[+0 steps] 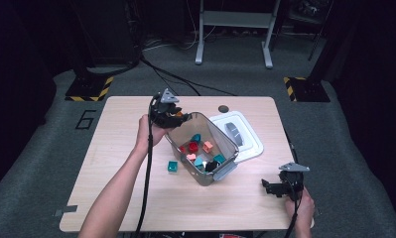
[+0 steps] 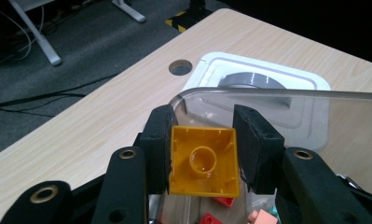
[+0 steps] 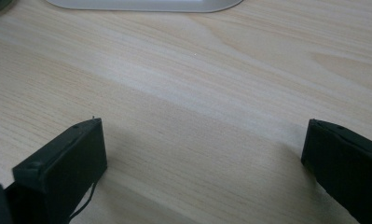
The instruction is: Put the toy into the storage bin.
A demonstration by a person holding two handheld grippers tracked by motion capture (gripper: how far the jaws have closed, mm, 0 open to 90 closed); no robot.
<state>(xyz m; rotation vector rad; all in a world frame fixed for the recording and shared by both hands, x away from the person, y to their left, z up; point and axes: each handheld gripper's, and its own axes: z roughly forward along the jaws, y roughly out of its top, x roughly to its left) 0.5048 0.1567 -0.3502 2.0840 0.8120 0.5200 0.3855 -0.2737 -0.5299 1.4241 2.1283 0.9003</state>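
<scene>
My left gripper (image 2: 202,149) is shut on a yellow brick (image 2: 203,162), hollow underside facing the camera, held just over the near rim of a clear plastic bin (image 2: 277,95). From above, the left gripper (image 1: 178,116) sits at the bin's (image 1: 220,134) far-left corner. Inside the bin lie several bricks, among them a red one (image 1: 193,146), an orange one (image 1: 208,147) and a teal one (image 1: 219,158). A loose teal brick (image 1: 172,166) rests on the table left of the bin. My right gripper (image 1: 269,187) stands open near the front right edge, with bare wood between its jaws (image 3: 202,154).
The bin's white lid (image 1: 240,134) with a grey handle lies behind and to the right of the bin. A round cable hole (image 1: 223,108) sits in the tabletop (image 1: 121,148) near its far edge. Cables trail from both grippers toward the front.
</scene>
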